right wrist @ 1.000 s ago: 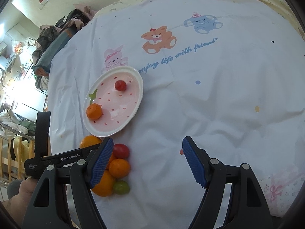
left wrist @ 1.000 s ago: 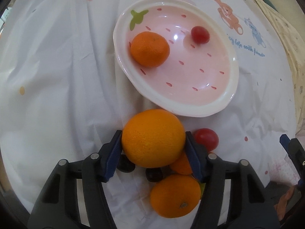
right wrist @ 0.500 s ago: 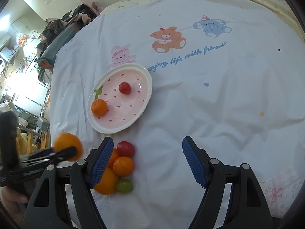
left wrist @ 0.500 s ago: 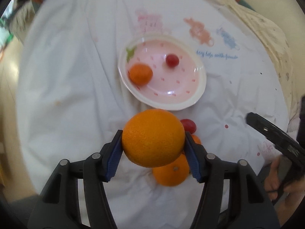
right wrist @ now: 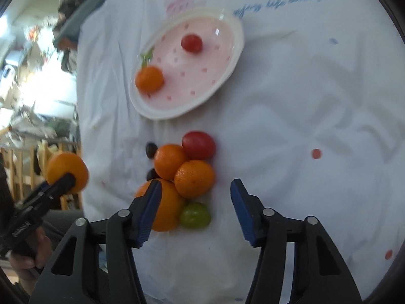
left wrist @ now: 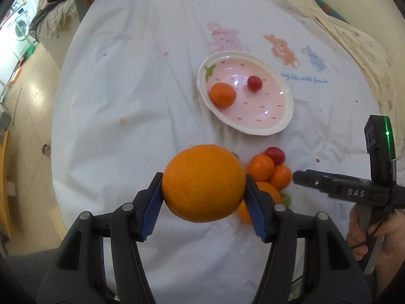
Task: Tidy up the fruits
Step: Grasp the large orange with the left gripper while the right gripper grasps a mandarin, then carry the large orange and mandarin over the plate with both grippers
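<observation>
My left gripper [left wrist: 203,197] is shut on a large orange [left wrist: 203,182] and holds it in the air above the white cloth; it also shows at the left of the right wrist view [right wrist: 67,169]. A pink strawberry-print plate [left wrist: 283,124] holds a small orange [left wrist: 222,95] and a red tomato [left wrist: 254,83]. A pile of fruit lies on the cloth: small oranges [right wrist: 194,182], a red tomato [right wrist: 198,145], a green one [right wrist: 195,215], a bigger orange [right wrist: 167,210]. My right gripper [right wrist: 196,197] is open just above the pile.
The table has a white cloth with cartoon animal prints [left wrist: 283,48]. Two dark small fruits [right wrist: 151,149] lie left of the pile. The table's left edge drops to the floor [left wrist: 25,116]. Room clutter [right wrist: 30,76] lies beyond.
My left gripper has lifted the large orange higher and back from the pile. My right gripper has moved down and forward over the pile and narrowed its opening.
</observation>
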`<state>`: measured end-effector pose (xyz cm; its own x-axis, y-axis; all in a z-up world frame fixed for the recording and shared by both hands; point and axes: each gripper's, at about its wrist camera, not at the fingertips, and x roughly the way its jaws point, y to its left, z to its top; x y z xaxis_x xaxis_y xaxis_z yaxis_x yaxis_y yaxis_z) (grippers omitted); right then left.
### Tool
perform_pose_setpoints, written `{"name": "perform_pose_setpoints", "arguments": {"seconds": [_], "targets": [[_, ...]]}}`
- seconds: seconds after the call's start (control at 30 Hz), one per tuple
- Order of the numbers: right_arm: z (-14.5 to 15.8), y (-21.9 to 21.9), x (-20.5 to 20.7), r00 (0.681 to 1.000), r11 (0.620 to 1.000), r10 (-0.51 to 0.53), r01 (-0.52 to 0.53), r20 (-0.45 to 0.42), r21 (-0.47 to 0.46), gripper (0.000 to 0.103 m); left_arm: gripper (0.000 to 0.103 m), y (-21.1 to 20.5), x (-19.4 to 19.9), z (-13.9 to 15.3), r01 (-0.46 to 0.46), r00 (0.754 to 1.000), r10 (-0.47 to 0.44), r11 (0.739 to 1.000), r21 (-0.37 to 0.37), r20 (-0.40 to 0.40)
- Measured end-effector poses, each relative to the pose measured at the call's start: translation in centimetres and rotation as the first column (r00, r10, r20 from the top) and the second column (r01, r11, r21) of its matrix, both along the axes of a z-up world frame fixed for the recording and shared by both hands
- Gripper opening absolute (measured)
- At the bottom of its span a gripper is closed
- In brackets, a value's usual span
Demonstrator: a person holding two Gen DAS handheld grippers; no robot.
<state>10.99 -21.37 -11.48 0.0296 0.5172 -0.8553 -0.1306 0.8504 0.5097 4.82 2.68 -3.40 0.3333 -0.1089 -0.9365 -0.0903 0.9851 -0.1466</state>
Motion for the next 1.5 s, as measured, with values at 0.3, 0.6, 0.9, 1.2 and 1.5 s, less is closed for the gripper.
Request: {"name": "perform_pose_setpoints", "arguments": {"seconds": [0.3, 0.6, 0.9, 1.2, 1.5], "targets": [[-2.5, 2.8, 0.6, 0.997, 0.997, 0.074, -0.074, -0.002, -0.039, 0.058, 0.057, -0.3, 0.8, -0.8, 0.0, 1.0, 0.0, 1.0, -0.016, -0.029], [-2.5, 2.9, 0.7, 0.996, 0.996, 0.09, -0.09, 0.011, -0.025, 0.044, 0.057, 0.2, 1.6, -1.1, -0.029, 0.999, 0.029, 0.999, -0.022, -0.04], [2.4, -1.5, -0.1, 0.985, 0.998, -0.055, 0.05, 0.164, 0.034, 0.044, 0.057, 0.1, 1.7, -0.9, -0.05, 0.999, 0.049, 0.998, 0.04, 0.021], [6.2, -4.4, -0.6, 0.949, 0.977, -0.198, 0.17, 0.244, 0.13, 0.044, 0.057, 1.4, -0.3, -0.6, -0.064, 0.995, 0.054, 0.99, 0.127, 0.082], [8.8, -5.4, 0.3, 0.925, 0.956, -0.249, 0.187, 0.287, 0.226, 0.044, 0.057, 2.6, 0.1, 0.3, -0.134, 0.988, 0.122, 0.982, 0.135, 0.091]]}}
